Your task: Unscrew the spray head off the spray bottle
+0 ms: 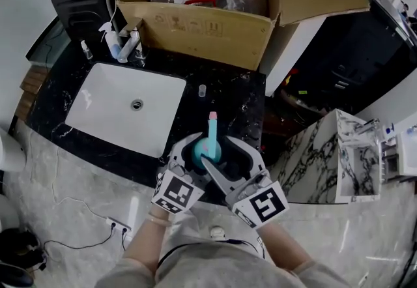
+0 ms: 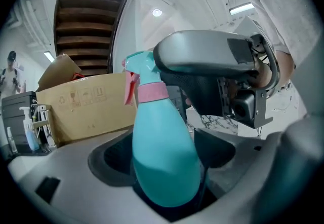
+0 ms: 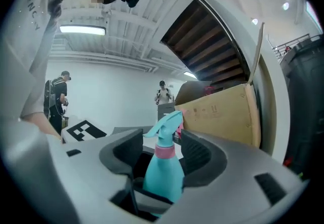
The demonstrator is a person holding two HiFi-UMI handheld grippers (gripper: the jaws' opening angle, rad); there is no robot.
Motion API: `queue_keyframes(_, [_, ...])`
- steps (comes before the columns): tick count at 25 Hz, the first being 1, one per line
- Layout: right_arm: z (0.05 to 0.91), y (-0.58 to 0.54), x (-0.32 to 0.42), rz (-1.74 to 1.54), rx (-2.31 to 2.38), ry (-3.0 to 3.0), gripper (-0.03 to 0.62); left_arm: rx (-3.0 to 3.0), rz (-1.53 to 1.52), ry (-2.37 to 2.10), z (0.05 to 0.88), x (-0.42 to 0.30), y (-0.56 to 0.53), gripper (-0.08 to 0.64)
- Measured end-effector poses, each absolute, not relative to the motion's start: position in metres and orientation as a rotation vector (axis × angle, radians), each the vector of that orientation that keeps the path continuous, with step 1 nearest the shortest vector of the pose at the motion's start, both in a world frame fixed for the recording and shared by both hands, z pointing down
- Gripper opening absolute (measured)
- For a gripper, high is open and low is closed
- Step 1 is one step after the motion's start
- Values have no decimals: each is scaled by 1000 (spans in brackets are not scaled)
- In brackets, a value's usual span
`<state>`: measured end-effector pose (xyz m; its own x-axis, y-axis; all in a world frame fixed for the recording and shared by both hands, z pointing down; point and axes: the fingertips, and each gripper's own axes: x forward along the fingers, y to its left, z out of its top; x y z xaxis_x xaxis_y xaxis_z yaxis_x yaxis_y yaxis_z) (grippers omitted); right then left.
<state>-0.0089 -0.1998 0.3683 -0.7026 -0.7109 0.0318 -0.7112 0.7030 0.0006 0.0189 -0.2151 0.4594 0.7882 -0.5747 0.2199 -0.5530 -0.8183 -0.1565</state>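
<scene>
the left tool (image 2: 167, 159) clamps the spray bottle (image 1: 201, 148) above the front edge of the worktop (image 1: 234, 104) while the right tool (image 3: 163, 156) stands with jaws apart around the spray head (image 3: 164, 124), so closing off-centre on the pink collar (image 3: 165, 150) may slip or twist the bottle loose.

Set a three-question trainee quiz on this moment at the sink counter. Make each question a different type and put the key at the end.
1. True or false: the right tool has its jaws apart, one on each side of the pink collar of the teal plastic spray bottle.
2. Which tool grips the bottle's body? A. left tool B. right tool C. neither
3. Fill in: the open brown box behind the white rectangular sink is made of ___.
Key: 1 true; 2 A; 3 cardboard.
</scene>
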Motion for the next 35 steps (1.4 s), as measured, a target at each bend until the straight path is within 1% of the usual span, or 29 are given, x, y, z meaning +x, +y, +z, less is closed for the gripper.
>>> queue_keyframes(4, [367,-195,3,39,1230,-2876,206,-2889,-395,917,459,19,-215,376])
queue_keyframes(8, [368,-199,20,95,1281,-2875,200,-2888,-393,922,459,20,-215,376])
queue_keyframes(12, [368,-211,39,145,1366,-2858,175,-2887,-392,922,459,20,-215,376])
queue_keyframes(14, [368,-219,44,166,1388,-2853,173,-2887,-390,922,459,19,-215,376])
queue_keyframes(24, [369,-242,31,200,1381,-2847,161,-2885,-390,930,459,19,-215,376])
queue_keyframes(30, [373,-206,29,152,1264,-2885,181,-2883,-385,940,459,21,-215,376])
queue_keyframes(35, [366,-184,-10,140,1035,-2953,241,-2882,-388,948,459,20,-216,376])
